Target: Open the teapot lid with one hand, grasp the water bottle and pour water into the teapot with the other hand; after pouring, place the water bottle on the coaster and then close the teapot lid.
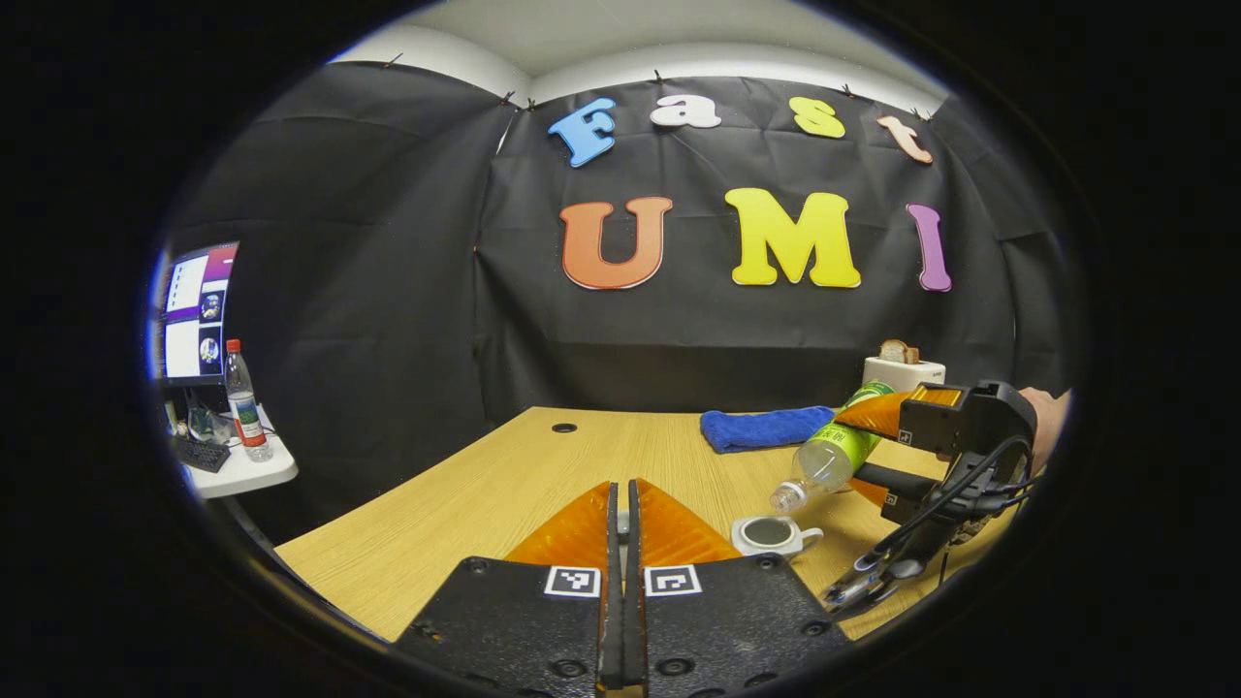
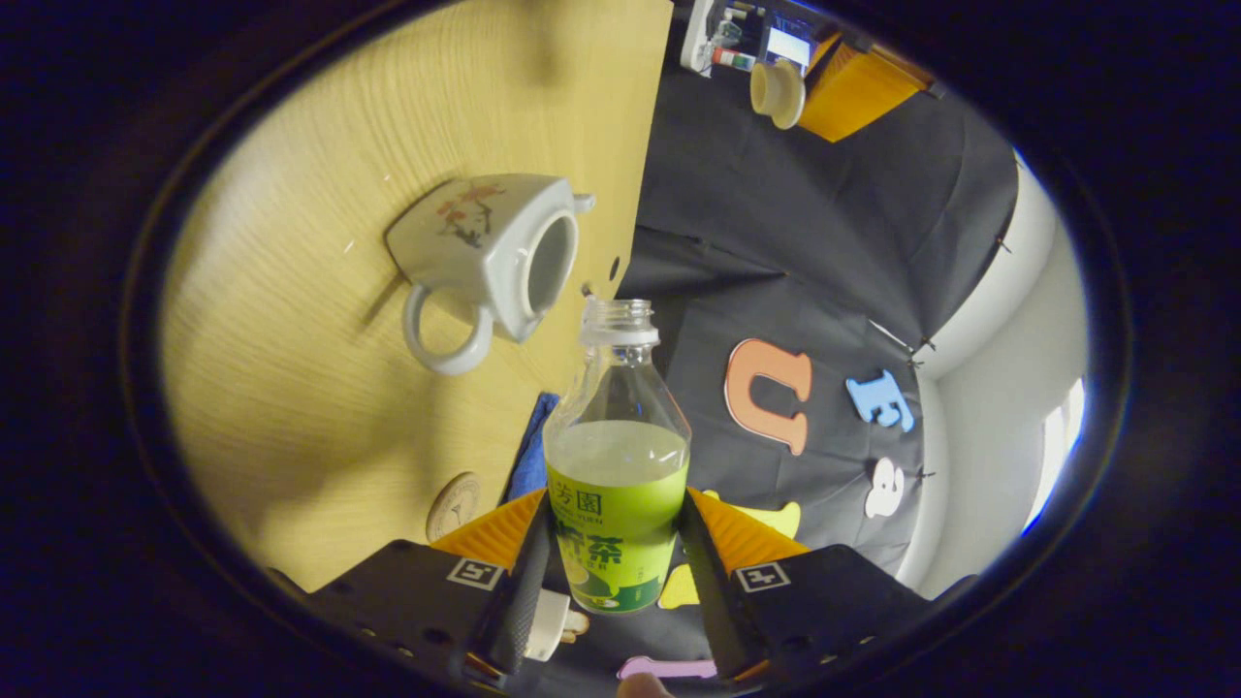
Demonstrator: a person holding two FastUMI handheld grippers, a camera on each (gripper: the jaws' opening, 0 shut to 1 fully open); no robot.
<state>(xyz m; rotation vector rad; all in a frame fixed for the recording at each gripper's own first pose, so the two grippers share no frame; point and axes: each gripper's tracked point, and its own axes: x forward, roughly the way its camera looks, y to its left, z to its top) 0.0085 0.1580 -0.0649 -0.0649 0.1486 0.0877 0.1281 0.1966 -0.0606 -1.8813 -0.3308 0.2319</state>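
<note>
Step in hand: pouring.

Right gripper (image 2: pixel 611 572): both fingers pressed on the labelled belly of the bottle (image 2: pixel 617 465), one each side. Bottle tipped well over, uncapped mouth leading, pale liquid lying low in the body. In the left gripper view the same gripper (image 1: pixel 877 451) stands off to the right, a hand behind it, the bottle (image 1: pixel 824 460) slanting down toward the teapot.

Teapot (image 2: pixel 494 257): white, painted side, ring handle; stands on the wooden table (image 2: pixel 291 388), opening bare. From the right gripper it lies just ahead of the bottle mouth and to one side, near but apart. In the left gripper view the teapot (image 1: pixel 771 533) sits just beyond the right fingertip, mouth of the bottle above it.

Left gripper (image 1: pixel 622 528): fingers nearly together; a small pale thing shows in the slit. In the right gripper view it (image 2: pixel 824 92) is far off, carrying the lid (image 2: pixel 779 92).

Coaster (image 2: pixel 454 506): round, flat on the table, beside the right gripper's finger.

Cloth (image 1: pixel 766 428): blue, folded, farther back.

No stream can be made out. Next move, as I judge: bring the mouth squarely over the opening, tip further.
</note>
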